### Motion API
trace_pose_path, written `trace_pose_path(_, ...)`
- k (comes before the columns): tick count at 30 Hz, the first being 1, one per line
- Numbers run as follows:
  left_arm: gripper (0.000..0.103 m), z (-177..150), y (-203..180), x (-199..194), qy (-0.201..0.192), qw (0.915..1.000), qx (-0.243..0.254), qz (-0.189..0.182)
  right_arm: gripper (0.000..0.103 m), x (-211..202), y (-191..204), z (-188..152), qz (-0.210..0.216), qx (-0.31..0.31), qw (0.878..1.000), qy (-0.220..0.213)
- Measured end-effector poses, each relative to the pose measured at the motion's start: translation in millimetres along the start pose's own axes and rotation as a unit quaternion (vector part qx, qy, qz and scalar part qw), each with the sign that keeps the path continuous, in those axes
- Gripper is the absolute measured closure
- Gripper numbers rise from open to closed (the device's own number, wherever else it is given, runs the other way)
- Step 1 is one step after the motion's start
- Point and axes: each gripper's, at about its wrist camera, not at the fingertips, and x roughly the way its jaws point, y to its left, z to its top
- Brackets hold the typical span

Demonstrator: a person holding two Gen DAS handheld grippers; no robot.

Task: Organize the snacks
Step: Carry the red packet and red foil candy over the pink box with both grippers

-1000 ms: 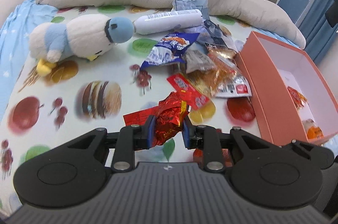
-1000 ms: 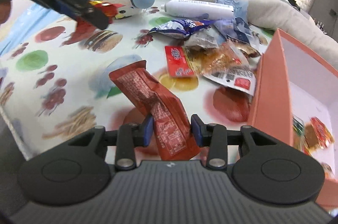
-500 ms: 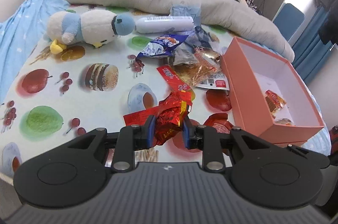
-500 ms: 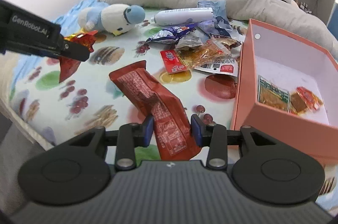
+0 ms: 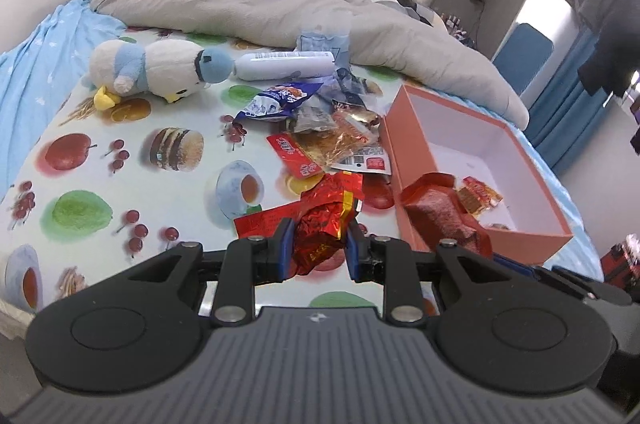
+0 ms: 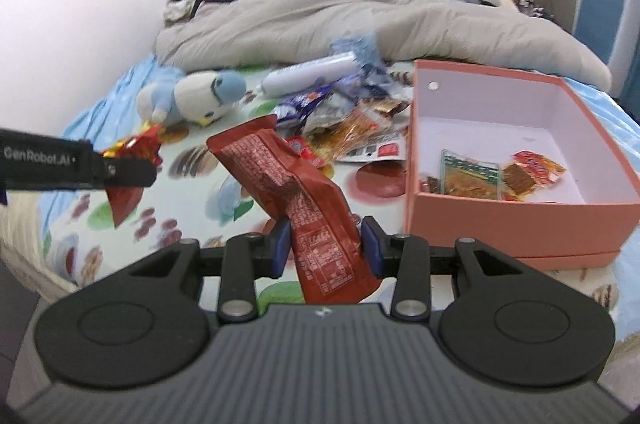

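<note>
My left gripper (image 5: 316, 244) is shut on a crinkled shiny red foil snack (image 5: 324, 224), held above the fruit-print sheet; the same snack (image 6: 132, 160) shows at the left of the right wrist view. My right gripper (image 6: 325, 244) is shut on a long dark red packet (image 6: 292, 192), held up left of the salmon box (image 6: 520, 224); the packet (image 5: 440, 212) also shows by the box's near corner in the left wrist view. The box (image 5: 408, 152) holds a few small snack packs (image 6: 496, 176). A pile of loose snacks (image 5: 332, 132) lies left of the box.
A blue and white plush bird (image 5: 160, 72) and a white tube (image 5: 284, 64) lie behind the snack pile. A rumpled grey duvet (image 5: 260, 4) covers the far half of the bed. A blue chair (image 5: 524, 52) stands at the right.
Both grippers have pulled back and risen with their snacks. The right gripper has swung toward the box, so its red packet now appears by the box's near corner in the left view.
</note>
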Motion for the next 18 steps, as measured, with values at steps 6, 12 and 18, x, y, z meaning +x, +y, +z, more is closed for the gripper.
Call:
trace_pose_path(6, 0.073, 1.0, -20.0, -14.3, -0.013, 0.9999, 0.003, -0.010, 0.062, -26.9, -17.1, 4.5, -0.007, 0.029, 1.000, -0.008)
trace_pose_path(12, 0.073, -2.8, -47.1, -16.3, -0.016, 0.9993, 0.010, -0.032, 0.062, -50.0, -34.7, 9.2, -0.021, 0.045, 0.998, -0.025)
trace_pose_path(18, 0.073, -11.9, -84.2, -6.7, -0.003, 0.9974, 0.039, -0.060, 0.062, -64.8, -56.8, 9.5, -0.049, 0.062, 0.996, -0.039)
